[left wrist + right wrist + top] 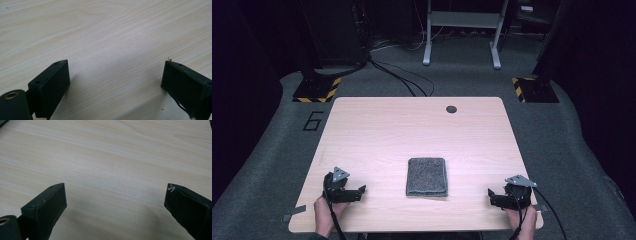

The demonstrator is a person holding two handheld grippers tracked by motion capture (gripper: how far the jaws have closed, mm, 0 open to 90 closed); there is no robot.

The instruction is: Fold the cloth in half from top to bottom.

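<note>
A folded grey cloth lies flat on the light wooden table, near the front and about midway across. My left gripper rests near the front left corner, a hand behind it, jaws pointing right toward the cloth. My right gripper rests near the front right corner, jaws pointing left toward the cloth. Both stand apart from the cloth. In the left gripper view the left gripper is wide open over bare wood. In the right gripper view the right gripper is likewise wide open with nothing between its jaws.
A dark round hole sits near the table's far edge. Beyond the table are cables on the grey floor, a metal frame, and two stands with yellow-black striped bases.
</note>
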